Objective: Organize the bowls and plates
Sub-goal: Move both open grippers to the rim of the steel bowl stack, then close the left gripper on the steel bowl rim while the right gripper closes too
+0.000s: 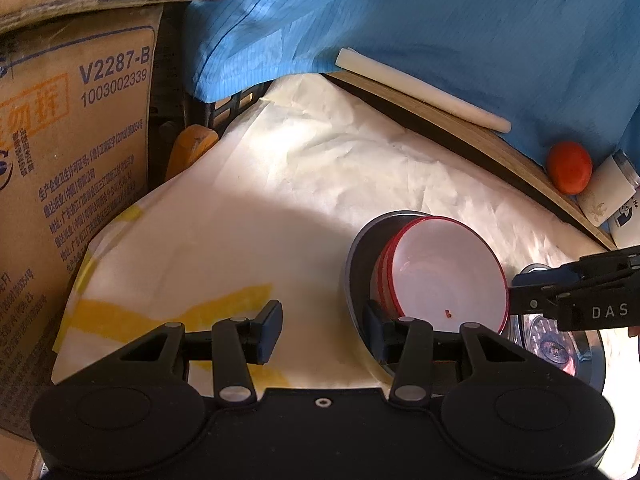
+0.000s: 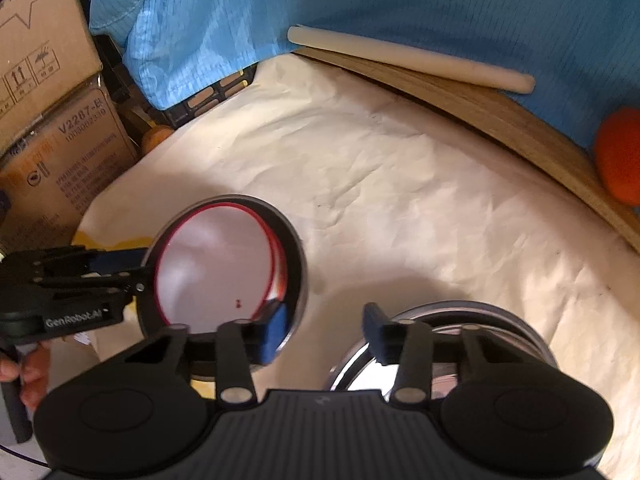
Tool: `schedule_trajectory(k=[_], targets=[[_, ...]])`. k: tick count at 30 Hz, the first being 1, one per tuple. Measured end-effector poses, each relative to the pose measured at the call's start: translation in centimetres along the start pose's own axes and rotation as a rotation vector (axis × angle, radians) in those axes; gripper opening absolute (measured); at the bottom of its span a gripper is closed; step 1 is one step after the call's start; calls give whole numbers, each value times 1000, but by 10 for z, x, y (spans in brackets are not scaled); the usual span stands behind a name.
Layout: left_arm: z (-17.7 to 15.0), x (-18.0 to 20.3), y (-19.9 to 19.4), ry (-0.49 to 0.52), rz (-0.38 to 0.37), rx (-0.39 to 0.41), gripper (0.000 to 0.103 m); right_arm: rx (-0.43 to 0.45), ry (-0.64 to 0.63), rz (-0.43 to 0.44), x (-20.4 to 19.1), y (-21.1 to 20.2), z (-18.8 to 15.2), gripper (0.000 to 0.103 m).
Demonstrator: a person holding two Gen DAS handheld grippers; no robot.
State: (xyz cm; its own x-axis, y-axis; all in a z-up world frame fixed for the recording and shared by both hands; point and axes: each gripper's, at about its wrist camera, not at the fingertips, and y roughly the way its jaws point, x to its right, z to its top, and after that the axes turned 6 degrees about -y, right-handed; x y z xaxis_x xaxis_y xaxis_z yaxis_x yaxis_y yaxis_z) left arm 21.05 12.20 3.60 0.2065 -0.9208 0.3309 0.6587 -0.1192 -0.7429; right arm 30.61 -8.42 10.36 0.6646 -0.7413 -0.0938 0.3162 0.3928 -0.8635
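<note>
A grey metal bowl (image 1: 354, 264) (image 2: 298, 264) stands on the cream cloth and holds a tilted stack of white, red-rimmed bowls (image 1: 444, 268) (image 2: 216, 260). My left gripper (image 1: 326, 330) (image 2: 132, 272) straddles the grey bowl's near-left wall. One finger is inside, against the red stack. The other stands clear outside, with cloth showing in the gap. My right gripper (image 2: 324, 330) (image 1: 516, 288) straddles the opposite wall. Its blue pad (image 2: 276, 326) is inside the rim, and its other finger hangs over a shiny steel dish (image 2: 480, 316) (image 1: 560, 348). Neither gripper's pads press together on anything.
Cardboard boxes (image 1: 72, 160) (image 2: 60, 152) wall off the left. A blue fabric (image 1: 420, 20) (image 2: 400, 0), a white rod (image 1: 420, 92) (image 2: 408, 58) and a wooden board edge (image 1: 480, 140) (image 2: 500, 108) run along the back. An orange fruit (image 1: 570, 168) (image 2: 620, 156) and a white bottle (image 1: 608, 190) sit far right. A hand (image 2: 24, 376) holds the left gripper.
</note>
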Motion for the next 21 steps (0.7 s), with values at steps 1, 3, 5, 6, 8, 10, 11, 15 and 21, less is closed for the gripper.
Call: schedule_trajectory(k=[1,3,5,6,8,10,11,15,21], targets=[[0,0,0,-1,-1,0,46,-1,5,4,-1,0,0,40],[0,-1,0,0,-3,-2,46,-3,18,15,-1,1,1,35],[1,-1,1,-6,-4,-3,47,-5,41,29,-2,3,1,28],[1,-1,0,-11,-4,-5,47,-5,48,30,-2,4,1,28],[1,-2,1,-18,-5,-6,49,-6,60,30,-2,5,1,28],[0,-3,1,-24,-6,-5,50,-8,77,39,-1,6,1,28],[0,-4,2,-27,-6,-5,52,-7,84,41,-1,6,0,28],[0,-7,3,-47,-17,-4,52,1,120,54,2,6,-3,27],[-1,-5,2,-36,-21,5,45,0,201,94,11,11,-6,27]])
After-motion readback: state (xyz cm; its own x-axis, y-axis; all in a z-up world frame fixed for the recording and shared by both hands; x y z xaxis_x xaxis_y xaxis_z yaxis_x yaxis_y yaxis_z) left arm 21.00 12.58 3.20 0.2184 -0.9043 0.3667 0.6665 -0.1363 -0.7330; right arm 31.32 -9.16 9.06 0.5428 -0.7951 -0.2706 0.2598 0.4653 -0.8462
